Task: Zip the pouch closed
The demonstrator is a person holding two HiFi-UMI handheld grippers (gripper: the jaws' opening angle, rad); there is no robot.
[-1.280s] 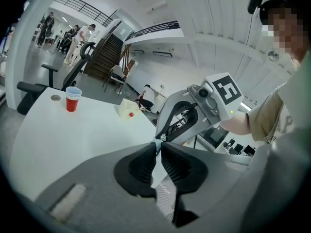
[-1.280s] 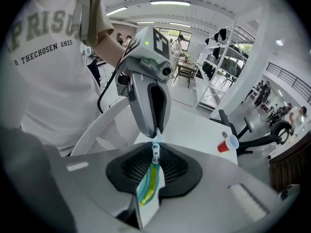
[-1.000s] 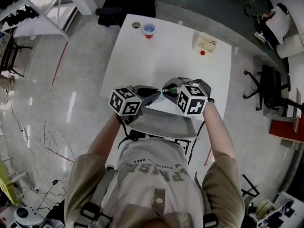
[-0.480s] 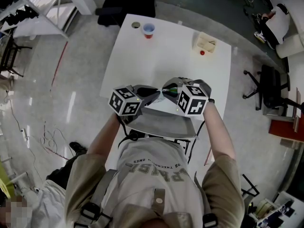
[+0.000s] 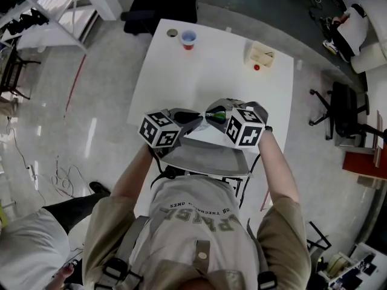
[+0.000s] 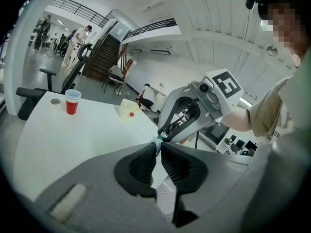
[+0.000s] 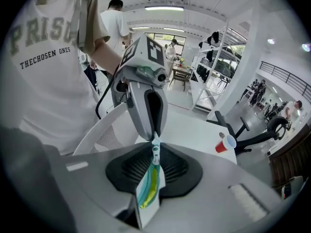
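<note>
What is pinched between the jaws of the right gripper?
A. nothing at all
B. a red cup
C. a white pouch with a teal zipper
C: the right gripper view shows the right gripper shut on the white pouch, its teal zipper facing the camera.

White pouch [image 7: 147,212] with teal-and-yellow zip [image 7: 148,184], red cup [image 5: 189,38] with blue rim, white table [image 5: 205,77], grey floor [image 5: 103,101]

pouch [image 7: 148,191]: lower body hidden inside right tool [image 7: 155,148] | head view: only green sliver shows | red item [image 5: 257,67], far right desk [image 5: 205,65] corner: too small to identify
</note>
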